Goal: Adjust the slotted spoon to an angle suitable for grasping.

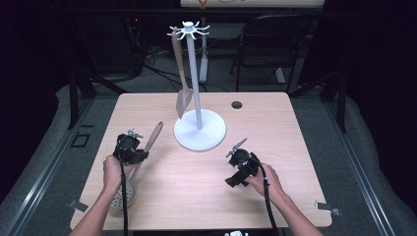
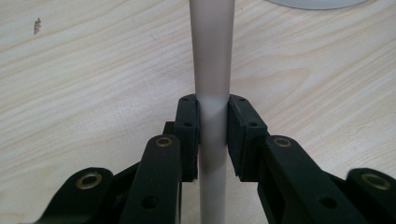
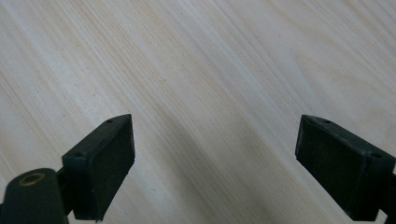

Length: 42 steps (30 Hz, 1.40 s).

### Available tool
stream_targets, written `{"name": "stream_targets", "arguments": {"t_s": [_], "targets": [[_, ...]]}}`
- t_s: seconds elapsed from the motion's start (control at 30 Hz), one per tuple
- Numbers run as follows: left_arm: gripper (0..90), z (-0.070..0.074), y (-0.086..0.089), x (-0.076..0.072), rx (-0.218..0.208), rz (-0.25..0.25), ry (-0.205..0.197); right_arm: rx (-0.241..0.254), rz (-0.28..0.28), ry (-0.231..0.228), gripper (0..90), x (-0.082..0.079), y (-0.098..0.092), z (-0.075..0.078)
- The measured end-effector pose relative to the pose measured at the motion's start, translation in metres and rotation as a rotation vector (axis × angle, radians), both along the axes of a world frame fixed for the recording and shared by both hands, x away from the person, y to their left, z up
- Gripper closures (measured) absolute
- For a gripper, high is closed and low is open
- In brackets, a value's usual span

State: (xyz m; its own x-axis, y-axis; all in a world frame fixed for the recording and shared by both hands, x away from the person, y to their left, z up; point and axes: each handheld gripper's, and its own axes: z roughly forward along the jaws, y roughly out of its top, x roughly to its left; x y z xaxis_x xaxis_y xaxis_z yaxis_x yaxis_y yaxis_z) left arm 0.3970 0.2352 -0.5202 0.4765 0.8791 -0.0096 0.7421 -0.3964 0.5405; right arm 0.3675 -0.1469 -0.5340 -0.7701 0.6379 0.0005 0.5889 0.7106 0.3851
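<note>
Obstacles: stand [image 1: 199, 125] with hanging spatula [image 1: 182, 93], centre-back of surface [image 1: 275, 196]. Free room: right side, front centre between hands.

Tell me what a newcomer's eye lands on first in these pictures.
The tall white utensil stand rises mid-table, a spatula hanging from one of its top hooks. At the table's near left, the left gripper is shut on the handle of a slotted spoon, whose perforated bowl lies at the table's edge. The right gripper is at near right, fingers wide open.
</note>
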Motion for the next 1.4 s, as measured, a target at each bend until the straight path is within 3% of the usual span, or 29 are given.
{"name": "stream_targets", "arguments": {"t_s": [0.7, 0.97, 1.13, 1.4], "targets": [[75.6, 0.019, -0.004, -0.011, -0.073, -0.005, -0.169, 0.001, -0.003, -0.002, 11.6, 0.0, -0.004, 0.002], [75.6, 0.025, -0.003, -0.013, -0.114, -0.027, -0.194, 0.003, -0.007, -0.002, 11.7, 0.0, -0.003, 0.001], [75.6, 0.03, -0.004, -0.016, -0.118, -0.036, -0.206, 0.005, -0.006, 0.001, 11.7, 0.0, -0.004, 0.001], [75.6, 0.04, -0.005, -0.023, -0.151, -0.041, -0.265, 0.003, -0.011, 0.0, 11.8, 0.0, -0.003, 0.001]]}}
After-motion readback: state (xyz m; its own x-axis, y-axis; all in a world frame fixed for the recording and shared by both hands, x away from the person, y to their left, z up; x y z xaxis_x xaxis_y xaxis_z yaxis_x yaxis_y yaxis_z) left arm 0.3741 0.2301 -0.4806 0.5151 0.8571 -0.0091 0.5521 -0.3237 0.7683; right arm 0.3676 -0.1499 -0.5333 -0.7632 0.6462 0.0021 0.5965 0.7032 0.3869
